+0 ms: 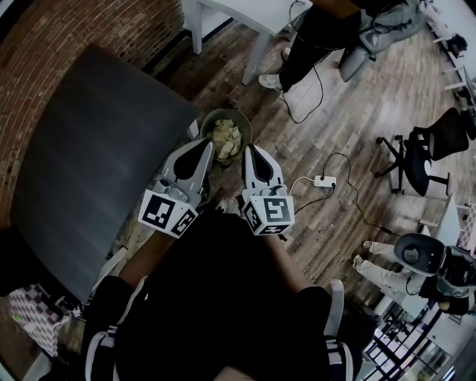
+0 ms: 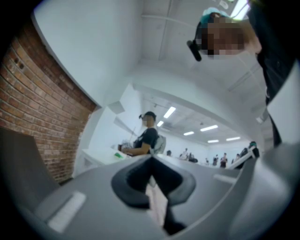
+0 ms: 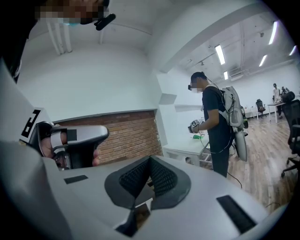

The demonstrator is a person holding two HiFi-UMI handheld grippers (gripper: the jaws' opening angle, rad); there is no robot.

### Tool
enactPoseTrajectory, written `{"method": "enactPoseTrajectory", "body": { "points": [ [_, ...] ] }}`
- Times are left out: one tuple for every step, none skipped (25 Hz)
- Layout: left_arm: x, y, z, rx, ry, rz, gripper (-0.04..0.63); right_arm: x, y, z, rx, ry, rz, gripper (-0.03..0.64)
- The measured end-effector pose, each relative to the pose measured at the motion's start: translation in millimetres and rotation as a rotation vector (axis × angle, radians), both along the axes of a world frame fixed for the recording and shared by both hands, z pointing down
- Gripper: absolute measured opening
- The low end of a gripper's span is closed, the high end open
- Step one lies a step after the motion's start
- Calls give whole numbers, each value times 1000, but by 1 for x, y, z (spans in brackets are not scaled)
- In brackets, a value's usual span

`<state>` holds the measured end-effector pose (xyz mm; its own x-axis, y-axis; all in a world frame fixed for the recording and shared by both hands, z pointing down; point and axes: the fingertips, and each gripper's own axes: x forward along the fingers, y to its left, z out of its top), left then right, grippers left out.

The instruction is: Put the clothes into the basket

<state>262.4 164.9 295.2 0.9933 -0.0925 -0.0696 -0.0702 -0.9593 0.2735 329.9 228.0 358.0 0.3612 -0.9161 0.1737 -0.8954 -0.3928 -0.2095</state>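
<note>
Both tools were shut and empty. Left tool [image 1: 206,145] and right tool [image 1: 249,150] hung side by side over the basket [image 1: 216,114] on the floor. Clothes [image 1: 225,138] lay inside it.

brick wall [image 1: 82,33] on the left, wood floor [image 1: 372,97], a dark table [image 1: 89,164] by the bricks, a white table [image 1: 249,13] beyond, black office chair [image 1: 418,165] at right, strip lights [image 3: 219,54] overhead.

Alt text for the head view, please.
The left gripper and right gripper are held side by side, jaws together, with a round basket of pale clothes on the wooden floor below. A dark table stands at left by a brick wall.
</note>
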Motion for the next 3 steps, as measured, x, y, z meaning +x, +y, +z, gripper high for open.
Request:
{"method": "enactPoseTrajectory", "body": {
  "points": [
    [-1, 0, -1, 0, 4, -1, 2, -1, 0, 0, -1, 0, -3, 5],
    [-2, 1, -3, 1, 10, -1, 2, -2, 0, 0, -2, 1, -5, 5],
    [-3, 1, -4, 1, 18, -1, 2, -2, 1, 0, -3, 1, -6, 5]
  ]
}}
